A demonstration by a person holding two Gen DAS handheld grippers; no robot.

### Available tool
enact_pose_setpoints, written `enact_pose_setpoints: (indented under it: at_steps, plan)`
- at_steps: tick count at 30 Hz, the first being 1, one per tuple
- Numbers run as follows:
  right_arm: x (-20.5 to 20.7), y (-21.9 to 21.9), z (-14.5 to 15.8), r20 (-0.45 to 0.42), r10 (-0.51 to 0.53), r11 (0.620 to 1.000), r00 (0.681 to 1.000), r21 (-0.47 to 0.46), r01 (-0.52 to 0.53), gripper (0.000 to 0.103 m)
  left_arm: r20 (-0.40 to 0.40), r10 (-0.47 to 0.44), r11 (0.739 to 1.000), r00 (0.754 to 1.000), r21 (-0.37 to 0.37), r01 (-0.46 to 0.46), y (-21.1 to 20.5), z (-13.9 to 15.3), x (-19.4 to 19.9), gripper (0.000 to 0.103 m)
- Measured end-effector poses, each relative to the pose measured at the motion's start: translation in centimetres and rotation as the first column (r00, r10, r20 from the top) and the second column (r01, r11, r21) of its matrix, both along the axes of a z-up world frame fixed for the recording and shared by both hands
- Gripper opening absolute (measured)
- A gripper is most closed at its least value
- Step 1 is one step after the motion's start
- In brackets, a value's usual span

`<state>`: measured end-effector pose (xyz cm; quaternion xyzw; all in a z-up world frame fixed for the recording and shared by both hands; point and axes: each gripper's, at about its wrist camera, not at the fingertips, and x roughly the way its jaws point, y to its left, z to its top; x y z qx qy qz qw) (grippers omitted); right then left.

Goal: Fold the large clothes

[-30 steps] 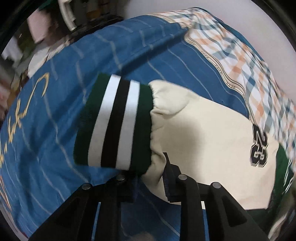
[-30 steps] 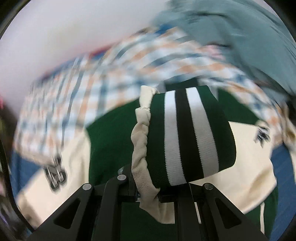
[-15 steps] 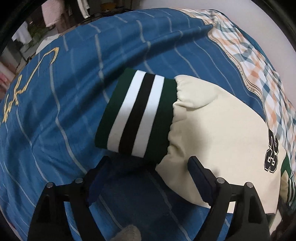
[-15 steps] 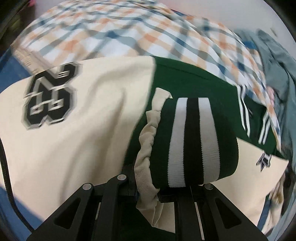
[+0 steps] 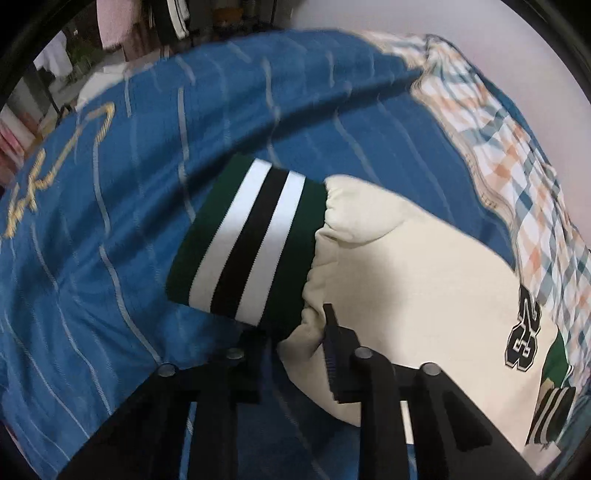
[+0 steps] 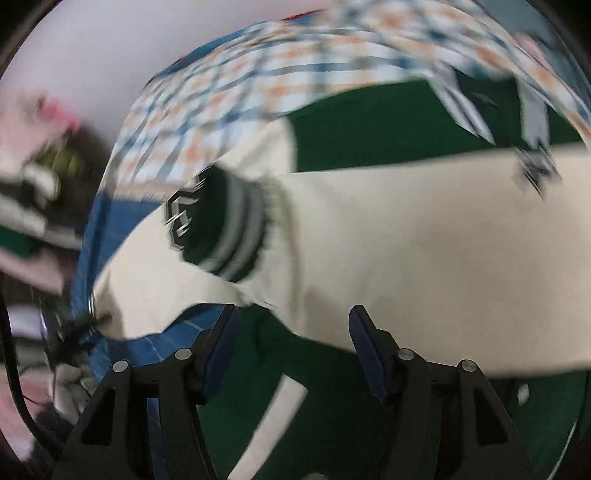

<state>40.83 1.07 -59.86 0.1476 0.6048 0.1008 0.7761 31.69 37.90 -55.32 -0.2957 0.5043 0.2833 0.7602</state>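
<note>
A varsity jacket with a green body [image 6: 388, 122] and cream sleeves lies on the bed. In the left wrist view one cream sleeve [image 5: 406, 277] ends in a green cuff [image 5: 247, 243] with white and black stripes; a "23" patch [image 5: 524, 339] sits on it. My left gripper [image 5: 295, 336] is closing, its pads pinching the cream fabric right beside that cuff. In the blurred right wrist view the other striped cuff [image 6: 225, 229] lies loose on the cream sleeve [image 6: 406, 251], partly over a number patch. My right gripper [image 6: 293, 332] is opening just short of it, with nothing pressed between its pads.
A blue striped bedcover [image 5: 147, 221] with gold lettering spreads to the left. A plaid sheet [image 5: 517, 166] runs along the pale wall [image 5: 406, 22]. Hanging clothes and clutter [image 5: 110, 44] stand beyond the bed's far end. Blurred clutter [image 6: 33, 192] lies past the bed edge.
My left gripper opened off the sleeve half a second ago and has closed on it again beside the cuff. My right gripper swung across with the other cuff, then let it drop onto the cream sleeve.
</note>
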Motion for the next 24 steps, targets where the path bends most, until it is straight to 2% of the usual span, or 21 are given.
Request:
enact_pose_setpoints:
  at_steps: [3, 6, 7, 8, 9, 11, 13, 14, 15, 16, 18, 21, 24]
  plan:
    - [-0.3, -3.5, -1.1, -0.048, -0.106, 0.993, 0.993, -0.063, 0.103, 0.063, 0.033, -0.043, 0.992, 0.999, 0.122, 0.039, -1.1, 3.4, 0.7, 0.014]
    - [-0.7, -5.4, -1.9, -0.077, -0.192, 0.969, 0.978, -0.173, 0.176, 0.063, 0.087, -0.102, 0.963, 0.991, 0.257, 0.077, -2.9, 8.6, 1.4, 0.013]
    - [-0.4, -6.0, -1.9, -0.069, -0.203, 0.962, 0.977, -0.201, 0.185, 0.067, 0.107, -0.132, 0.947, 0.986, 0.308, 0.093, -3.9, 10.7, 1.7, 0.013]
    - [0.1, -6.1, -2.0, -0.055, -0.208, 0.957, 0.977, -0.218, 0.192, 0.079, 0.119, -0.153, 0.936, 0.981, 0.338, 0.104, -4.5, 12.1, 2.3, 0.013]
    - [0.6, -5.6, -2.0, -0.047, -0.207, 0.957, 0.977, -0.217, 0.192, 0.082, 0.129, -0.178, 0.922, 0.975, 0.369, 0.12, -5.1, 13.7, 2.6, 0.013]
    - [2.4, -3.9, -3.0, -0.055, -0.194, 0.97, 0.979, -0.159, 0.183, 0.082, 0.139, -0.235, 0.891, 0.962, 0.427, 0.156, -7.0, 16.6, 3.3, 0.012]
    - [5.0, -1.9, -4.5, -0.068, -0.163, 0.982, 0.984, -0.108, 0.155, 0.082, 0.126, -0.267, 0.865, 0.956, 0.468, 0.18, -8.1, 18.2, 3.8, 0.012]
    - [6.4, -0.1, -6.1, -0.103, -0.117, 0.992, 0.988, -0.056, 0.112, 0.082, 0.121, -0.289, 0.849, 0.95, 0.49, 0.196, -9.2, 19.0, 4.1, 0.012]
    - [7.6, 1.6, -7.8, -0.152, -0.076, 0.996, 0.985, -0.063, 0.067, 0.082, 0.116, -0.309, 0.835, 0.944, 0.509, 0.211, -10.0, 19.6, 4.3, 0.012]
    - [8.6, 3.1, -8.9, -0.163, -0.045, 0.99, 0.986, -0.139, 0.022, 0.083, 0.104, -0.323, 0.82, 0.941, 0.528, 0.224, -11.0, 20.0, 4.5, 0.012]
    - [9.1, 4.4, -8.5, -0.135, 0.005, 0.979, 0.991, -0.201, -0.032, 0.083, 0.088, -0.358, 0.792, 0.93, 0.555, 0.253, -13.3, 20.8, 4.7, 0.012]
    - [8.4, 2.2, -6.1, -0.085, -0.018, 0.978, 0.996, -0.207, 0.0, 0.083, 0.072, -0.399, 0.759, 0.914, 0.586, 0.285, -17.3, 21.7, 4.7, 0.012]
    - [7.3, -1.5, -3.8, -0.043, -0.046, 0.964, 0.998, -0.263, 0.033, 0.089, 0.064, -0.433, 0.75, 0.899, 0.579, 0.319, -21.6, 22.2, 5.6, 0.011]
